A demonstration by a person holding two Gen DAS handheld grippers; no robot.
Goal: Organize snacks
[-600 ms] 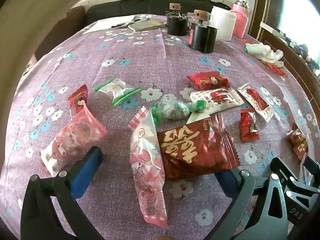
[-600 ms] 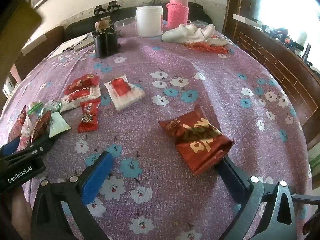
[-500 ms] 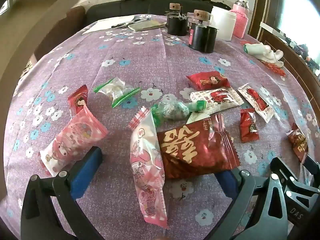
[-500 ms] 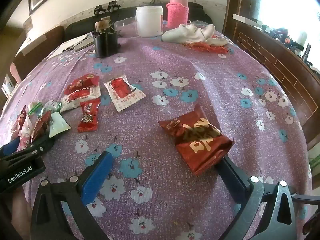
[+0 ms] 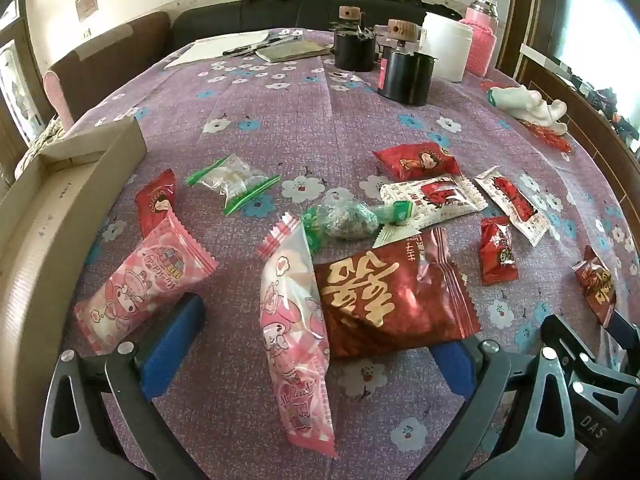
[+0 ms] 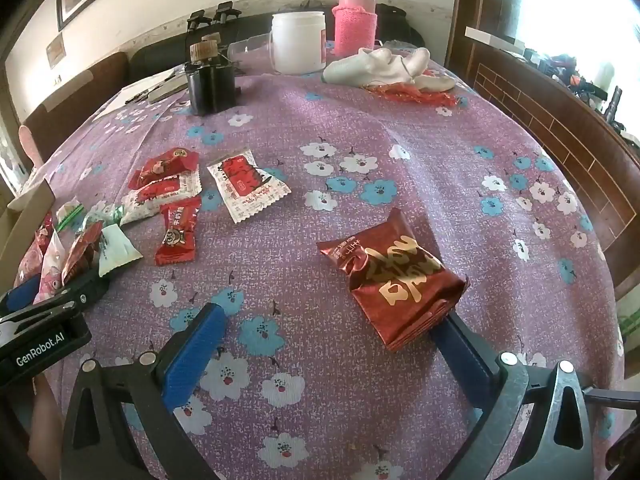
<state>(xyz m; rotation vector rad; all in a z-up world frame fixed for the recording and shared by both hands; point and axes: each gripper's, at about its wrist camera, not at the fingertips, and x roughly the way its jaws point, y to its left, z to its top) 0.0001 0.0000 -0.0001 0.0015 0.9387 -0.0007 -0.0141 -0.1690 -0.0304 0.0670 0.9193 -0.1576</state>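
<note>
Both of my grippers are spread as wide as they go, and neither grips anything.

My left gripper (image 5: 312,344) hangs tilted down over the near part of the table (image 5: 304,120), which wears a purple flowered cloth. Between its blue fingers (image 5: 172,344) lie two packets: a long pink packet (image 5: 296,312) and, touching it on the right, a big dark red packet with gold letters (image 5: 396,292). The pads press on neither. A second pink packet (image 5: 148,288) lies just beyond my left finger, with a small red packet (image 5: 156,200) at its far end. Farther out sit a clear packet with green ends (image 5: 232,180), a green-wrapped sweet (image 5: 348,220), a red packet (image 5: 416,160), two white packets with red print (image 5: 432,200) (image 5: 512,204) and another small red one (image 5: 496,252). A cardboard box (image 5: 48,216) stands at the left edge of the table, open at the top.

My right gripper (image 6: 324,344) is tilted down over the right side of the table. A dark red gold-lettered packet (image 6: 396,276) lies by its right finger (image 6: 464,348), with its near corner over the fingertip; the left finger (image 6: 192,352) stands well apart from it over bare cloth.

At the far end stand two black canisters (image 5: 404,76), a white jar (image 6: 298,42) and a pink-sleeved bottle (image 6: 356,24).
</note>
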